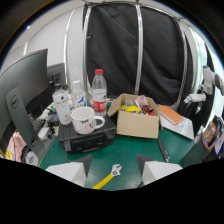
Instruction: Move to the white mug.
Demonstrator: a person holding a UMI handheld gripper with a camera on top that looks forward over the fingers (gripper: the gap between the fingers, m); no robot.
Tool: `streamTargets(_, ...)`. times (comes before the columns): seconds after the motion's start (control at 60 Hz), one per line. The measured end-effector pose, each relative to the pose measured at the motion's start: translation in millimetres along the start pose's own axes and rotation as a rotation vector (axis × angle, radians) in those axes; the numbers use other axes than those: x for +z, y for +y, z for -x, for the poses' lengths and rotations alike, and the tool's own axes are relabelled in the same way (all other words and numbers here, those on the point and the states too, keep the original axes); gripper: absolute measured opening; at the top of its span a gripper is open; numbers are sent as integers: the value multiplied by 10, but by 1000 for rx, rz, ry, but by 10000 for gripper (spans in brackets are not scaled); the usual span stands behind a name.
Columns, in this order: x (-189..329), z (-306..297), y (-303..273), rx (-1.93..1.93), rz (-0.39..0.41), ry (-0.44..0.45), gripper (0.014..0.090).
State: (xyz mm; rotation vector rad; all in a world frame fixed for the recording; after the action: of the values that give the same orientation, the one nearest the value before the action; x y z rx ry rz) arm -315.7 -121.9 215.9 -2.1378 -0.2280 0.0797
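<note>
The white mug [86, 120], with eyelash marks drawn on its side and its handle turned right, stands on a black case [87, 137] beyond my fingers, ahead and a little left. My gripper [114, 167] is open; its two pale fingertips [80, 167] stand apart low over the green table with nothing between them but a yellow-handled wrench [108, 177] lying on the mat.
Behind the mug are a red-labelled water bottle [99, 93], a clear bottle [77, 94] and a white canister [62, 107]. An open cardboard box [135, 118] of oddments sits to the right, an orange book [171, 115] beyond it. A monitor [22, 95] stands at the left.
</note>
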Motion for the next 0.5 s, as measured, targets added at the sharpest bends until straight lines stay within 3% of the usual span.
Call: streamTargets(0.5,808,1106,-203,-21,7,-40,858)
